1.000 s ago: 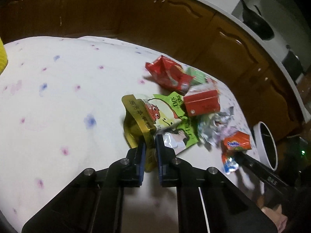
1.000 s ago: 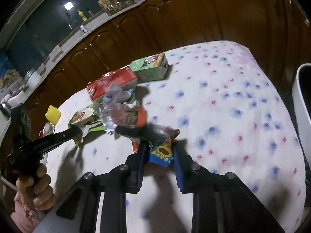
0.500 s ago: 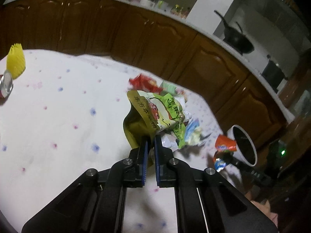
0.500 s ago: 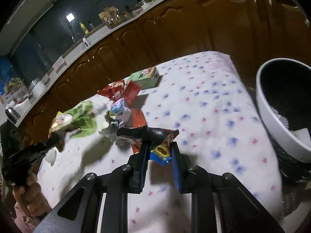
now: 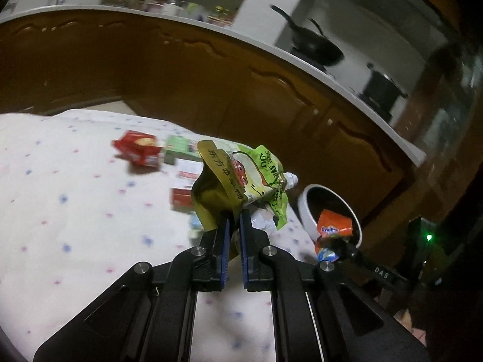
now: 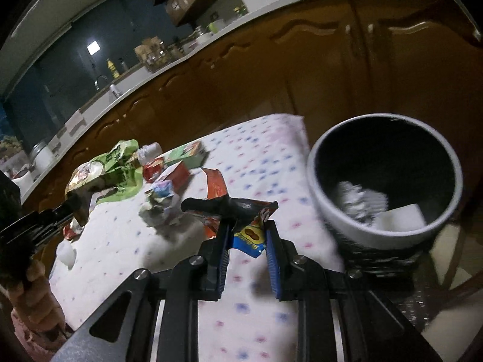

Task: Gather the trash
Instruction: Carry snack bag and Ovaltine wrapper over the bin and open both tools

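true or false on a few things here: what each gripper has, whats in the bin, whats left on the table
1. The left gripper holds a green pouch. True.
2. The right gripper is empty. False: it is shut on an orange wrapper.
3. The bin is empty. False: crumpled foil and a white block lie inside.
4. The green pouch lies flat on the table. False: it is lifted clear of it.
5. Red cartons are on the table. True.
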Motion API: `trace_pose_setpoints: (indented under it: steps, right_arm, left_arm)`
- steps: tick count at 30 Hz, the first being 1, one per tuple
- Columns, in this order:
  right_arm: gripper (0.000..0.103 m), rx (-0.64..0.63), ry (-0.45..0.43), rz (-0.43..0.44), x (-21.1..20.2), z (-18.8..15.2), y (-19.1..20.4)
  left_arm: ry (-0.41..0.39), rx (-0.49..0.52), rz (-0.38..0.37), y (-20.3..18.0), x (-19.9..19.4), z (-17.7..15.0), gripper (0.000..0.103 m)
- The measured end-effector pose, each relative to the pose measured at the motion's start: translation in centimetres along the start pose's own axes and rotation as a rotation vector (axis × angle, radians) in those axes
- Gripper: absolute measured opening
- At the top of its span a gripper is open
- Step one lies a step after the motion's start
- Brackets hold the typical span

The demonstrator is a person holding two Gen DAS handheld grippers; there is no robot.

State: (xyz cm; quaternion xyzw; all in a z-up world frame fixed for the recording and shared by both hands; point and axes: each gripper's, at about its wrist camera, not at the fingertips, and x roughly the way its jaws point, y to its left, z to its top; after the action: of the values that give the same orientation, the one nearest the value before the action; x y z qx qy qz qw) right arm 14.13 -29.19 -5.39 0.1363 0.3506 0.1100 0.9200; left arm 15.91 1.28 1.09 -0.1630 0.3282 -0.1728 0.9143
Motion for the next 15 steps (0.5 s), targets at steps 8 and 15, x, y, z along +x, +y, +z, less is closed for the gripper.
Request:
trace_pose_setpoints:
  steps: [8,15]
  right_arm:
    - [0.023,0.059,-0.045,-0.075,-2.8,0.3,-3.8]
    - [0.023,0.094,-0.063,-0.134,-4.4,0.5,-6.2]
  left_arm:
    - [0.066,0.084,-0.061,-5.5,3.7,-0.8,0.005]
    - [0.13,0.149,-0.092,-9.7,6.9,-1.6,0.005]
